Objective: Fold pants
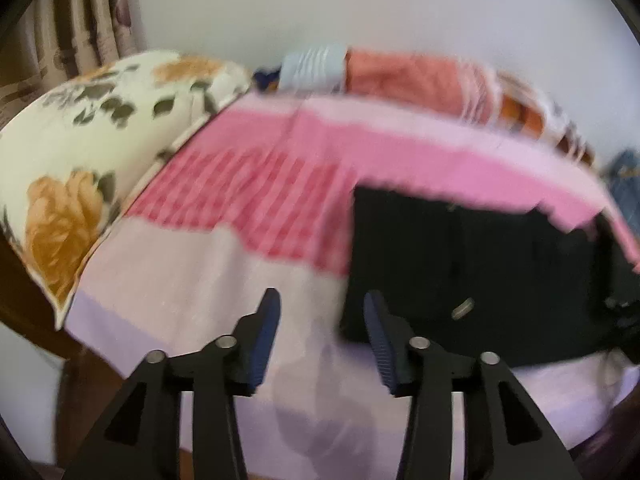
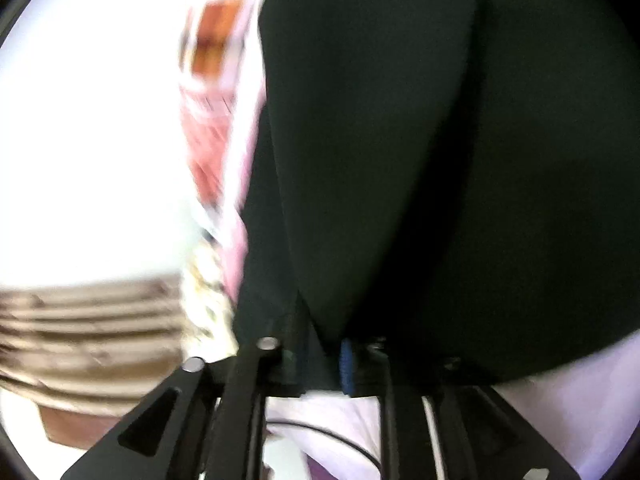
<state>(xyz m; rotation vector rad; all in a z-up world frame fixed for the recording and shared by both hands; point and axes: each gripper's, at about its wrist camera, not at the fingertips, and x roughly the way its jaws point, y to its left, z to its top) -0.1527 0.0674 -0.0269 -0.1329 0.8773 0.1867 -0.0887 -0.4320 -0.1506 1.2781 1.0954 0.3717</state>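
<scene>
- White wall (image 1: 360,4) behind a bed; curtain (image 1: 80,12) in folds at far left of the left wrist view
- Sheet (image 1: 192,280), striped pink and lilac, covers the bed below and ahead of the left gripper (image 1: 322,300)
- Floral pillow (image 1: 84,152) lies ahead-left of that gripper, at the sheet's edge
- Folded cloths, orange-pink (image 1: 416,76) and pale blue (image 1: 312,66), sit far ahead by the wall; denim (image 1: 624,184) at far right
- Pants (image 1: 480,272), black, lie on the sheet just ahead-right of the left gripper; a small button-like piece (image 1: 462,308) shows on them
- Left gripper: jaws apart, nothing between them, only sheet visible through the gap; right fingertip (image 1: 376,320) overlaps the pants' near corner in the picture, contact not clear
- Right wrist view is heavily blurred; pants (image 2: 440,160) fill most of it, draped right up to the right gripper (image 2: 320,364)
- Right gripper: jaws close together with a fold of pants running down between them; blue pad (image 2: 347,368) shows beside the fabric; cannot tell if the pads press on it
- Pale sheet (image 2: 580,380) shows under and right of the right gripper
</scene>
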